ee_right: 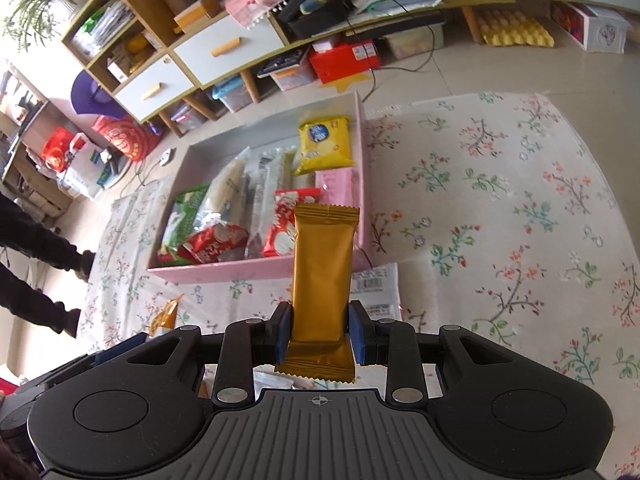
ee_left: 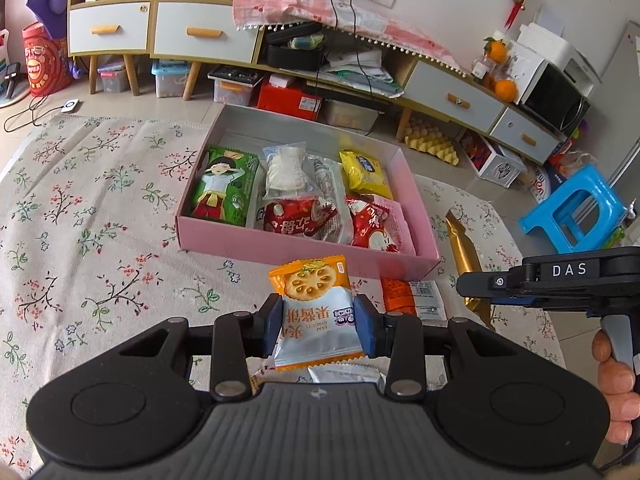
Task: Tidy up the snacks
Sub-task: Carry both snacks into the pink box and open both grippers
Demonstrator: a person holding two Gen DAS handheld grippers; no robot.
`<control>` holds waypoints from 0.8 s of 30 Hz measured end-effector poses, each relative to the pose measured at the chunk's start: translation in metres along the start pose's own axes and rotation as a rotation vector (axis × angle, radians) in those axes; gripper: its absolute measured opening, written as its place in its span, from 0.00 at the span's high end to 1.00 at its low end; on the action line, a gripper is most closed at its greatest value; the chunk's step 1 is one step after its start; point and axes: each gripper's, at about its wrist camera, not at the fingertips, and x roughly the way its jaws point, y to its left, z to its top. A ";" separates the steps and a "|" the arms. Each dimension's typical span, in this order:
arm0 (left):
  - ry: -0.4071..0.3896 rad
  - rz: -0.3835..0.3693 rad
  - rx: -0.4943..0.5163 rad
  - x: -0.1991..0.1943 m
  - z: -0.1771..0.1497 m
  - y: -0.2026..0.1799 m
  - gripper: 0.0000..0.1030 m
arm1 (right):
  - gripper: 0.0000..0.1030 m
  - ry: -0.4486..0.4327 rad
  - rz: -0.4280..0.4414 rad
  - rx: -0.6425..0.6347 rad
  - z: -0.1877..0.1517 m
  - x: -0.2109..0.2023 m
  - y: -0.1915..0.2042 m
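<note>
My left gripper (ee_left: 320,322) is shut on an orange and white jam biscuit packet (ee_left: 314,308) and holds it above the floral cloth, just in front of the pink box (ee_left: 280,242). My right gripper (ee_right: 319,330) is shut on a long gold snack bar (ee_right: 322,276), held upright in front of the same pink box (ee_right: 224,270). The box holds several packets: green, clear, yellow, red and pink. The right gripper also shows in the left wrist view (ee_left: 560,280), with the gold bar (ee_left: 464,256) at the box's right corner.
An orange packet with a white label (ee_left: 412,294) lies on the cloth (ee_left: 100,220) near the box; the label also shows in the right wrist view (ee_right: 376,288). Other wrappers lie under the grippers. Cabinets, storage boxes and a blue stool (ee_left: 576,212) stand beyond the table.
</note>
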 end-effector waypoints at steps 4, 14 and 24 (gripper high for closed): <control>-0.002 0.003 0.002 0.002 0.002 -0.002 0.66 | 0.72 -0.009 0.023 -0.010 0.000 0.000 0.005; -0.035 0.003 0.026 0.012 0.015 -0.011 0.66 | 0.72 -0.019 0.024 -0.050 0.007 0.008 0.013; -0.050 0.037 0.027 0.041 0.042 -0.018 0.66 | 0.72 -0.036 0.031 -0.036 0.026 0.027 0.014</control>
